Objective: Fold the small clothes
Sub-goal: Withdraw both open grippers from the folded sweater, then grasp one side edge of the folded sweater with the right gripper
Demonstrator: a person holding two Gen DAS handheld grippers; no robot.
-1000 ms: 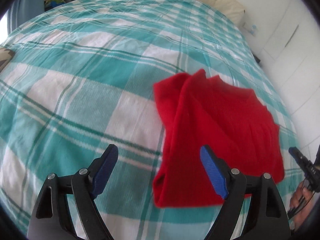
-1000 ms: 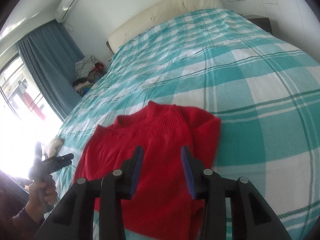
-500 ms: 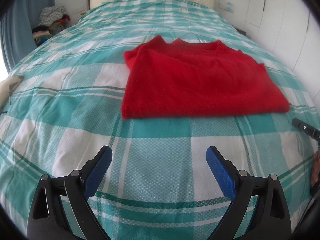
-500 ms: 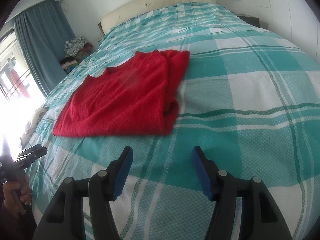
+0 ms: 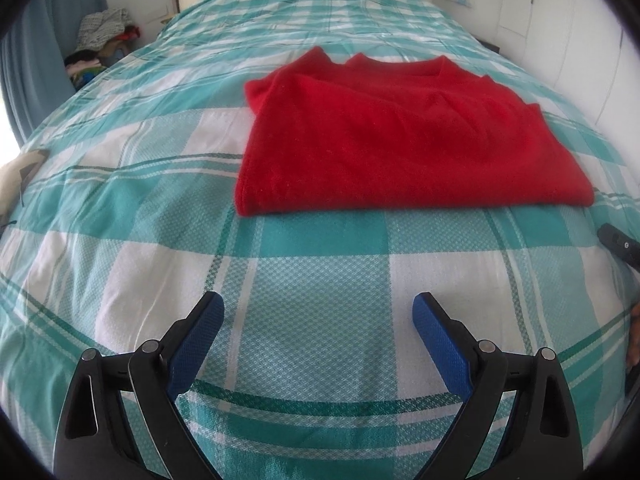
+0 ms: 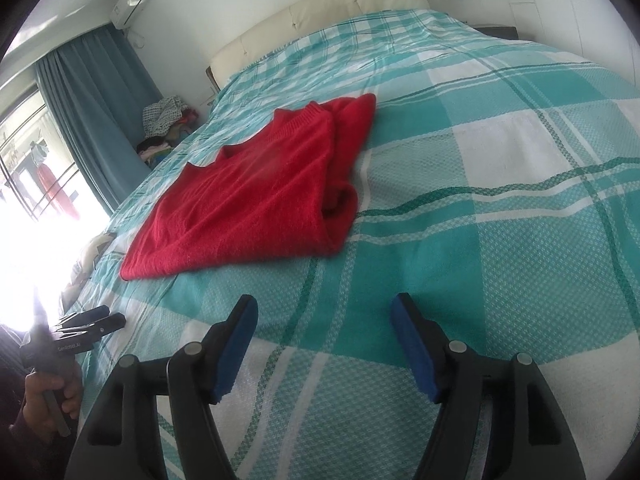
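Observation:
A red knit sweater (image 5: 404, 136) lies folded flat on the teal and white checked bedspread (image 5: 316, 280), its neckline toward the headboard. From the right wrist view the sweater (image 6: 256, 192) sits ahead and to the left, with a folded layer along its right side. My left gripper (image 5: 318, 318) hovers over bare bedspread short of the sweater's near hem, open, nothing between its blue pads. My right gripper (image 6: 324, 320) also hangs over the bedspread near the sweater's right corner; its jaws are opening and hold nothing. The left gripper (image 6: 92, 322) shows at the lower left there, held by a hand.
A cream headboard (image 6: 320, 12) stands at the far end. Blue curtains (image 6: 92, 112) and a bright window are on the left, with a pile of clothes (image 5: 104, 44) beside the bed. White wardrobe doors (image 5: 580, 40) line the right. A pale cloth (image 5: 20, 172) lies at the bed's left edge.
Both grippers have pulled back from over the sweater toward the near bed edge, and both jaws have widened. The sweater now lies flat and untouched ahead of them.

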